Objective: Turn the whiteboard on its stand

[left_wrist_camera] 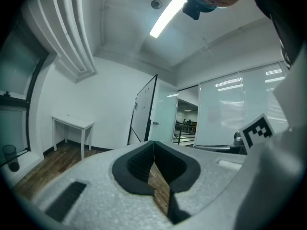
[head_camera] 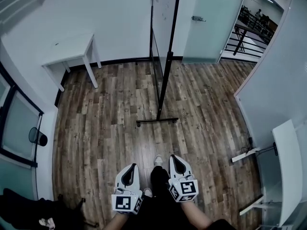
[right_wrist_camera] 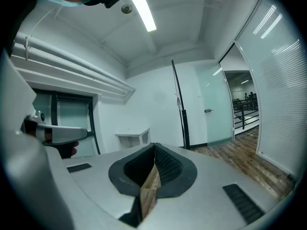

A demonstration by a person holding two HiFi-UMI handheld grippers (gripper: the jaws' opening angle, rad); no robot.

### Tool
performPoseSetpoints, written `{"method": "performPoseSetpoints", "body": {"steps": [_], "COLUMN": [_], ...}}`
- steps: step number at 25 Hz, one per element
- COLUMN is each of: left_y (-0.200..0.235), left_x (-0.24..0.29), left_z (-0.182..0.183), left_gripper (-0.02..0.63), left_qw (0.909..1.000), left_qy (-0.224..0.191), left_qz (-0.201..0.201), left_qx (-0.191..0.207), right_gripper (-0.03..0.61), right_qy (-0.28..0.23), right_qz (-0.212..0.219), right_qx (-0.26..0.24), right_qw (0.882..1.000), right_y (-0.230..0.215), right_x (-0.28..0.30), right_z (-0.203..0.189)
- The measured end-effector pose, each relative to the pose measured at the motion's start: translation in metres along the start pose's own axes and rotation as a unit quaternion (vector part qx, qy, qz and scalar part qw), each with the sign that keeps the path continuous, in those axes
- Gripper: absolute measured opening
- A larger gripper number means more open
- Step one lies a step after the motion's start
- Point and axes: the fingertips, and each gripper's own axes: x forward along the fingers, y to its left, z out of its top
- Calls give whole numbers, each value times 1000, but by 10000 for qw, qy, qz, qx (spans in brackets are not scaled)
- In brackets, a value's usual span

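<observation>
On the wood floor ahead of me, well apart from both grippers, the whiteboard (head_camera: 160, 18) stands upright on its stand (head_camera: 165, 75), edge-on to the head view, with one black foot bar (head_camera: 157, 121) flat on the boards. The left gripper (head_camera: 130, 170) and the right gripper (head_camera: 175, 162) are held low and side by side at the bottom of the head view, pointing towards the board. In each gripper view the fingers are pressed together at the tips with nothing between them, and only floor shows through the slit lower down. I judge the step in hand to be the approach: nothing touches the board or its frame, so the turning has not begun. The next move, as I assess it, calls for closing the gap to the stand, spreading at least one pair of jaws, and taking the frame's near upright or the board's edge firmly enough to swing it. A push with closed tips might also serve, though it risks slipping off the thin edge or shifting the foot. Count: one whiteboard, one stand, one foot bar in sight, two grippers, two white tables (one by the far wall (head_camera: 72, 49), one at the right (head_camera: 288, 171)), one glass door (head_camera: 211, 23).
</observation>
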Motion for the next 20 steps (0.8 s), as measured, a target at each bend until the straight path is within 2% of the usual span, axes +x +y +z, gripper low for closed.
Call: {"method": "performPoseSetpoints", "body": {"steps": [11,20], "left_y": [42,62], "left_x": [177,307], "left_z": [34,46], "left_gripper": [17,17], "left_qw": [9998,9996], "left_qy": [21,155], "left_qz": [46,201], "left_qx": [176,113], "right_gripper": [12,12], "right_qy": [11,131], "right_qz": [9,30], "right_qx": [-92,-175], "right_qw": [10000,9998], "right_y": [-83,-162], "right_x": [178,318], "right_z": [45,69]}}
